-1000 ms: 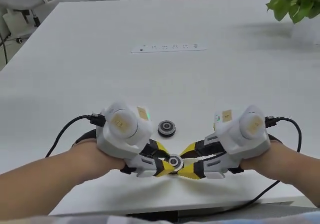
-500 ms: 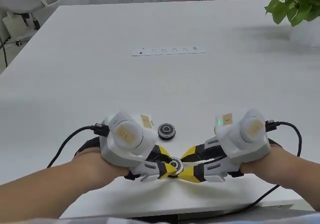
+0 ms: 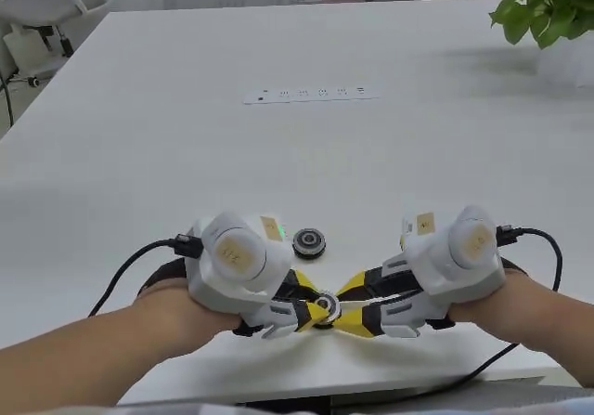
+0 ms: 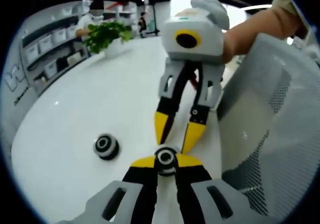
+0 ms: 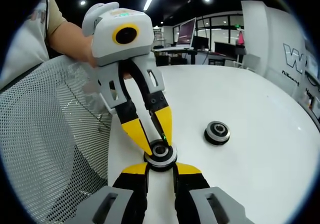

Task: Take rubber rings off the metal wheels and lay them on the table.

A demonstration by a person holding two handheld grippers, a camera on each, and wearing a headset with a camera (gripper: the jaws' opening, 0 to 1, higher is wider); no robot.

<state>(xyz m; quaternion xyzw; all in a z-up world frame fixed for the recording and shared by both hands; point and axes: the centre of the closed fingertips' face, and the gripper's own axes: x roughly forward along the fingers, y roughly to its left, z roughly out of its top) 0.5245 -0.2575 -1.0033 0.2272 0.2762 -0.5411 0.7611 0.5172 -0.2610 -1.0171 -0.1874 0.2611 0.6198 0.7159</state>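
Note:
A small metal wheel with a black rubber ring (image 3: 325, 304) hangs just above the table's near edge, held between both grippers. My left gripper (image 3: 310, 311) comes in from the left, its yellow tips closed on the wheel (image 4: 166, 160). From the right, my right gripper (image 3: 342, 316) meets it, tips closed on the same wheel (image 5: 161, 154). In the left gripper view the right gripper (image 4: 175, 134) reaches down onto the wheel's far rim. The left gripper (image 5: 154, 136) pinches the rim in the right gripper view. A second ringed wheel (image 3: 309, 241) lies flat on the table just beyond.
The white table (image 3: 306, 164) stretches far ahead. A white power strip (image 3: 311, 93) lies mid-table and a potted plant (image 3: 543, 2) stands at the far right corner. Cables (image 3: 130, 252) trail from both grippers. A mesh chair (image 5: 55, 149) sits at the table's near edge.
Both grippers stay locked on the wheel; the left one has rolled a little and the pair sits slightly lower in view. The second wheel has not moved.

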